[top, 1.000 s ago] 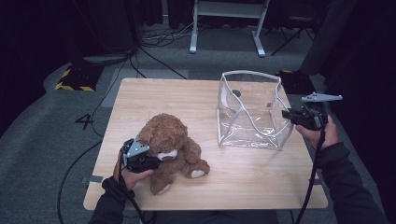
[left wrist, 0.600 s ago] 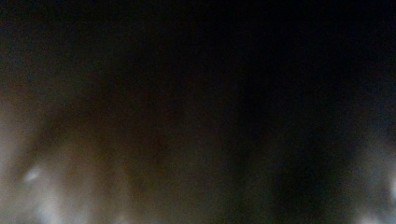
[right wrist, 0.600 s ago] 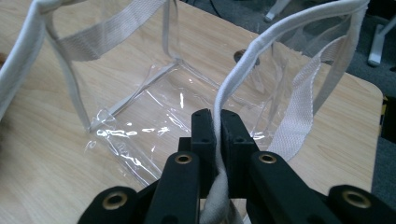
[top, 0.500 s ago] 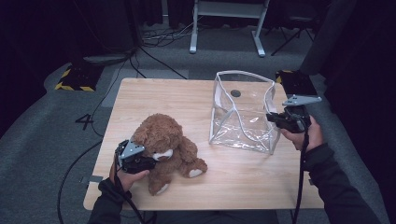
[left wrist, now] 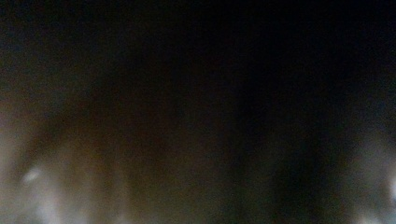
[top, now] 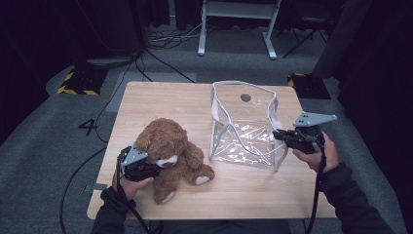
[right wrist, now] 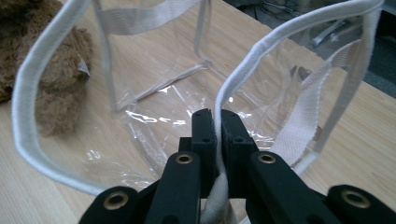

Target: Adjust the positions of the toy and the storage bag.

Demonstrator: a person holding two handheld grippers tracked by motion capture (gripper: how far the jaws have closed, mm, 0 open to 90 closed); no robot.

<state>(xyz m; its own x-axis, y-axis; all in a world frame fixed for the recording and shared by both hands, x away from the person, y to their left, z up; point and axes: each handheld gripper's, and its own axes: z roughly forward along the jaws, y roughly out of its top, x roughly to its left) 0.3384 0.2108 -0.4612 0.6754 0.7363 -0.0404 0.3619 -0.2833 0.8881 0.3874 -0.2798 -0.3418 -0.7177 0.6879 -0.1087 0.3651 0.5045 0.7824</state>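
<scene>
A brown teddy bear (top: 170, 146) sits on the wooden table (top: 165, 100) at the front left. My left gripper (top: 150, 168) is pushed into its side from the left and shut on the fur; the left gripper view is a dark brown blur. A clear plastic bag (top: 243, 131) with white trim stands open to the bear's right. My right gripper (top: 279, 136) is shut on the bag's right rim. In the right gripper view the jaws (right wrist: 217, 126) pinch the white edging (right wrist: 243, 60), with the bear (right wrist: 56, 79) beyond the bag (right wrist: 154, 70).
A dark round disc (top: 246, 97) lies on the table behind the bag. A white metal stand (top: 234, 29), cables and a yellow-black striped block (top: 78, 83) are on the floor beyond the table. Bare wood lies at the table's back left and front right.
My right gripper has drawn the bag leftward across the table, closer to the bear. The left gripper and the bear have barely shifted.
</scene>
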